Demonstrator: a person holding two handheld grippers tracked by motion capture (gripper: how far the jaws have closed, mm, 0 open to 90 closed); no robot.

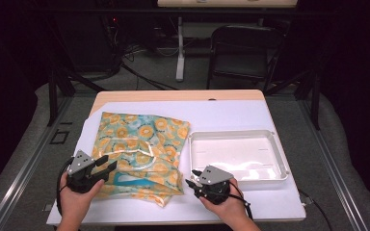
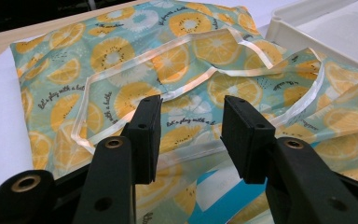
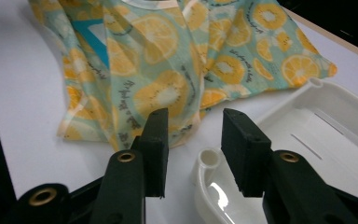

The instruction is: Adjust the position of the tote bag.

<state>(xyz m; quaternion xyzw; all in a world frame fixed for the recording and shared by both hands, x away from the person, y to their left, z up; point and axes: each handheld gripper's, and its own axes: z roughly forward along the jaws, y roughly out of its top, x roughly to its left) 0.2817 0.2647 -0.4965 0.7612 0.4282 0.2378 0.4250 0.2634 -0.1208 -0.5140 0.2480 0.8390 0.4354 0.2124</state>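
Note:
A teal cloth printed with yellow orange slices and edged in clear trim (image 1: 139, 149) lies crumpled on the left half of the white-covered table. My left gripper (image 1: 107, 163) hovers at the cloth's near left corner, jaws open over the fabric (image 2: 168, 56) with nothing pinched between them (image 2: 191, 121). My right gripper (image 1: 191, 178) is at the cloth's near right corner, beside the front left corner of a white tray (image 1: 236, 133). Its jaws are open (image 3: 193, 130), pointing at the cloth's edge (image 3: 168, 60) with the tray's rounded corner (image 3: 209, 158) just below them.
The shallow white tray (image 2: 289, 28) holds nothing and sits on the right half of the white sheet (image 1: 221, 113). A strip of wooden tabletop (image 1: 173, 95) shows at the far edge. A black chair (image 1: 243, 48) and a stand leg (image 1: 180, 53) are beyond the table.

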